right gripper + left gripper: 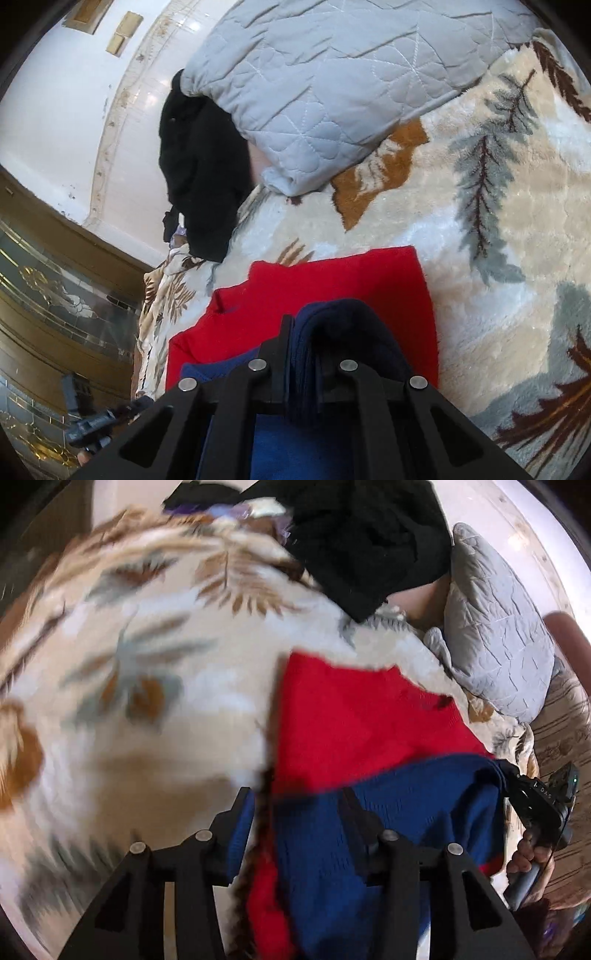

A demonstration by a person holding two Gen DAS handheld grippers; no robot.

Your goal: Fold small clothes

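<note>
A small red and blue knit garment [354, 731] lies on a fluffy leaf-patterned blanket [147, 664]. My left gripper [295, 812] holds its near left edge, with blue and red cloth between the fingers. The other gripper [539, 805] shows at the garment's right edge in the left wrist view. In the right wrist view my right gripper [317, 350] is shut on a bunched blue fold [332, 332], lifted over the red part [332, 280].
A black garment pile [369, 535] lies at the far side of the blanket, also in the right wrist view [199, 177]. A grey quilted pillow [495, 635] lies beside it [332, 81]. A wood and glass cabinet [55, 295] stands beyond the bed edge.
</note>
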